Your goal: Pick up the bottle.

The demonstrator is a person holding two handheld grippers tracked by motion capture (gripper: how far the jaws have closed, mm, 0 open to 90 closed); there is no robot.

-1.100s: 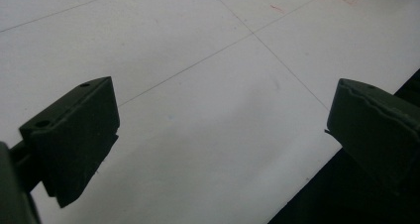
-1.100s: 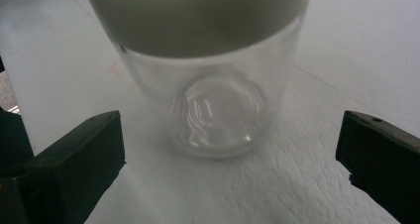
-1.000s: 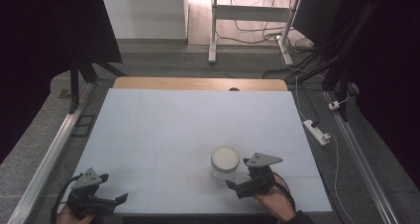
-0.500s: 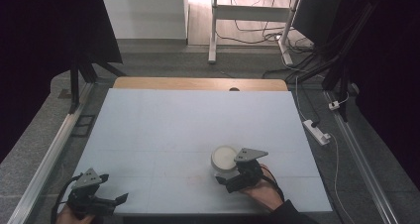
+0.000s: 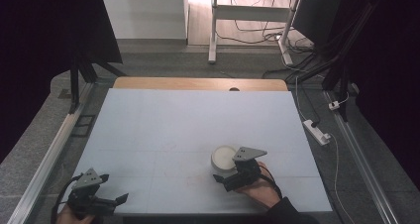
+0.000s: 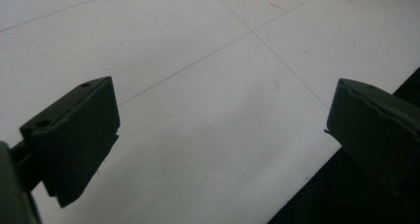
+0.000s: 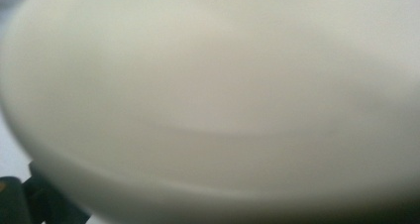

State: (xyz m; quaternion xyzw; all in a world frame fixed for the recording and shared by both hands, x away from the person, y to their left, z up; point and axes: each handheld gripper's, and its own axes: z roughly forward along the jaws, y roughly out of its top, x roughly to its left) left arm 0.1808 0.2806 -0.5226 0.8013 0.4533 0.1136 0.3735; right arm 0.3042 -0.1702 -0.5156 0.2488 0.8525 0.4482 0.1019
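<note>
A white round bowl (image 5: 223,155) sits on the pale table top (image 5: 188,120), right of centre and near the front. My right gripper (image 5: 225,177) is pressed up against the bowl's near side, held by a hand. In the right gripper view the blurred bowl (image 7: 213,95) looms over the jaws, and one dark fingertip (image 7: 34,199) shows far out at the bottom left, so the jaws stand wide apart. My left gripper (image 5: 116,201) rests open at the front left corner. Its jaws (image 6: 218,130) have only bare table between them.
The table's front edge (image 6: 307,184) runs just under the left gripper's right jaw. A wooden strip (image 5: 198,84) borders the far edge. On the floor to the right lies a white power strip (image 5: 316,131) with cables. Metal rails run along both sides.
My right gripper has moved left and forward up to the bowl, from beside it to against its near side. The left gripper has stayed put.
</note>
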